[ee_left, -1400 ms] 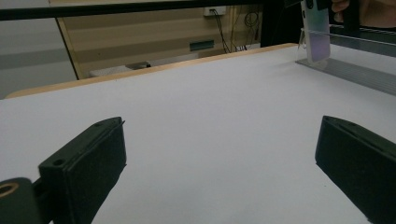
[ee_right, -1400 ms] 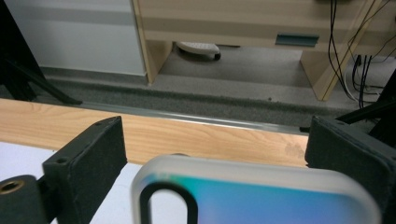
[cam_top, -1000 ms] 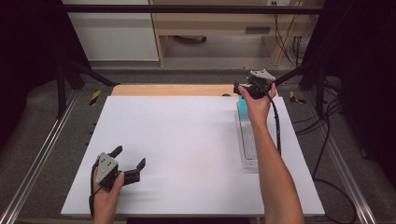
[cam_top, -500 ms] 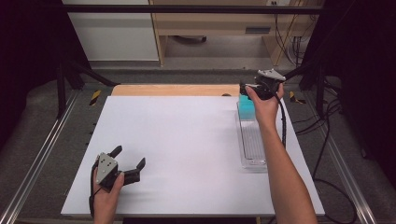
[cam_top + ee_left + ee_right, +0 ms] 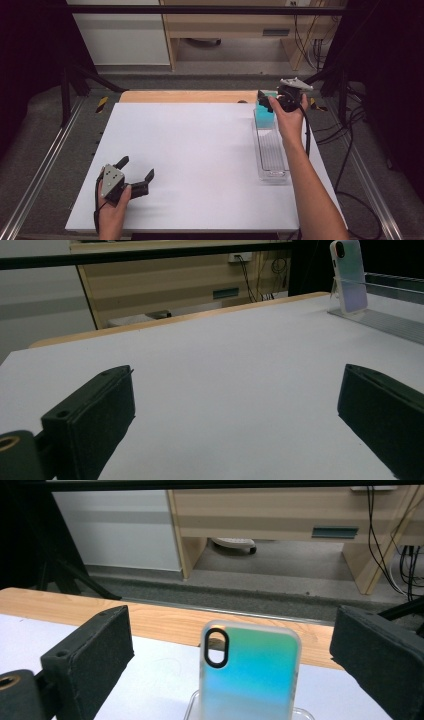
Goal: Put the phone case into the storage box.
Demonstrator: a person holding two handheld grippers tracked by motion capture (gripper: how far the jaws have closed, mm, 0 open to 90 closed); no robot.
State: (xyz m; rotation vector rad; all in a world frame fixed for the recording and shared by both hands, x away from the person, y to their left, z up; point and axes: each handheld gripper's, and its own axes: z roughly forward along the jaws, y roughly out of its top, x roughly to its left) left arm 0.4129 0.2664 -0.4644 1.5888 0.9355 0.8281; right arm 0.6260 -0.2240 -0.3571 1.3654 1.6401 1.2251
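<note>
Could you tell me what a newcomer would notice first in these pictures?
Probably the turquoise phone case, standing upright at the far end of a clear ridged rack on the white table's right side. The right gripper hovers open just behind it, jaws either side, while the left gripper rests open near the front left corner.

No readable text, label, brand, number or sign appears anywhere.

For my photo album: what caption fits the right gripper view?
Open black fingers flank an upright teal phone case on its clear stand.
</note>
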